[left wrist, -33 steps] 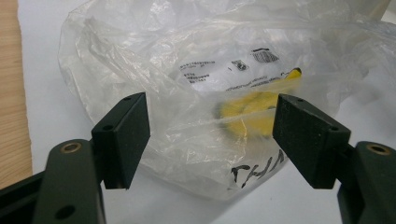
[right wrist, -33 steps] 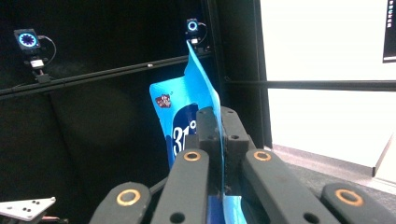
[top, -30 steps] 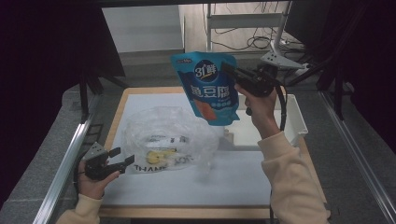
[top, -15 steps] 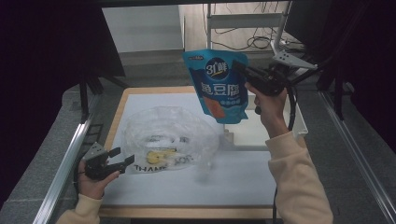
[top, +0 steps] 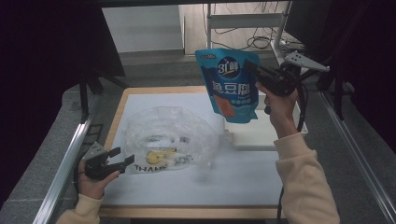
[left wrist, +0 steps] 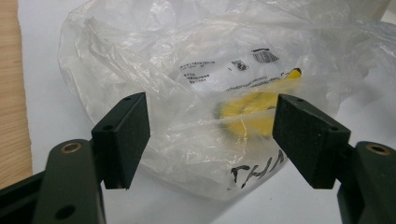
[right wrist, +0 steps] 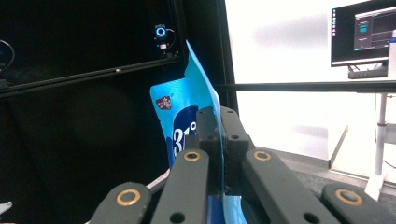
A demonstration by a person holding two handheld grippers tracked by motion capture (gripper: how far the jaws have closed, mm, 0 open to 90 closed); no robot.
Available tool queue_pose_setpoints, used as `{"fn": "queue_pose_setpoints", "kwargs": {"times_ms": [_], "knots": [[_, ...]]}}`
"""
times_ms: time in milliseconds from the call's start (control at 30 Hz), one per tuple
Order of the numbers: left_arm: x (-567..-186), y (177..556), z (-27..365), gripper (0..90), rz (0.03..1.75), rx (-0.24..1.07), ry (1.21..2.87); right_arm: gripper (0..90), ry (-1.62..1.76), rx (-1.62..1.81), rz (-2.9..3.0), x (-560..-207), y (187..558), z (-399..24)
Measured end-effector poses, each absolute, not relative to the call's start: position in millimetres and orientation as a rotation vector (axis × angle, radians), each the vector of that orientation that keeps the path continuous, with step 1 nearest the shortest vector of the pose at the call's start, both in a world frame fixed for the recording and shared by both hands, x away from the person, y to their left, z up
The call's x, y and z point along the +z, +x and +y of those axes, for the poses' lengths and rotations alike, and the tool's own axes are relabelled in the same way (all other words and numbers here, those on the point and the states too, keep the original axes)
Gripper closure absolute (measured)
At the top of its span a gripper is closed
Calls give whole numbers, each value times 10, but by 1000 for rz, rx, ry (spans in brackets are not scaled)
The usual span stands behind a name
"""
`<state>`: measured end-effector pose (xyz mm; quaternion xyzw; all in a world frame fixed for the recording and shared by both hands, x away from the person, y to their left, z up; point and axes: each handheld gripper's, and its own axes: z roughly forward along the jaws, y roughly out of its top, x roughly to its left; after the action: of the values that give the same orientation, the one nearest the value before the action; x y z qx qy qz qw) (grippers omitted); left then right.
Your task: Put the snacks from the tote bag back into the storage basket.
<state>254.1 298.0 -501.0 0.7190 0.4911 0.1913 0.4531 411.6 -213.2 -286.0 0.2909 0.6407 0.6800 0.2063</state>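
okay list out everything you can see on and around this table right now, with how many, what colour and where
Blue pouch: one, blue with white print and an orange patch, held in the air over the table's far right.
Plastic bag: one, clear and crumpled with black lettering, lying on the white mat at left of centre.
Yellow item: one, yellow, inside the plastic bag; too blurred to name.
White tray: one, white, at the table's right side below the pouch.
White mat: one, white, covering the wooden table.
Left gripper: one, black, near left, jaws open toward the bag.
Right gripper: one, black, raised, shut on the pouch's edge.
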Motion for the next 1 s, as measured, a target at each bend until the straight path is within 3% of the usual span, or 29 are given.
{"fn": "queue_pose_setpoints", "kwargs": {"times_ms": [1000], "knots": [[-4994, 2541, 2984, 278, 1215, 482, 1771, 889, 903, 1830, 1718, -2959, 4201, -2537]]}}
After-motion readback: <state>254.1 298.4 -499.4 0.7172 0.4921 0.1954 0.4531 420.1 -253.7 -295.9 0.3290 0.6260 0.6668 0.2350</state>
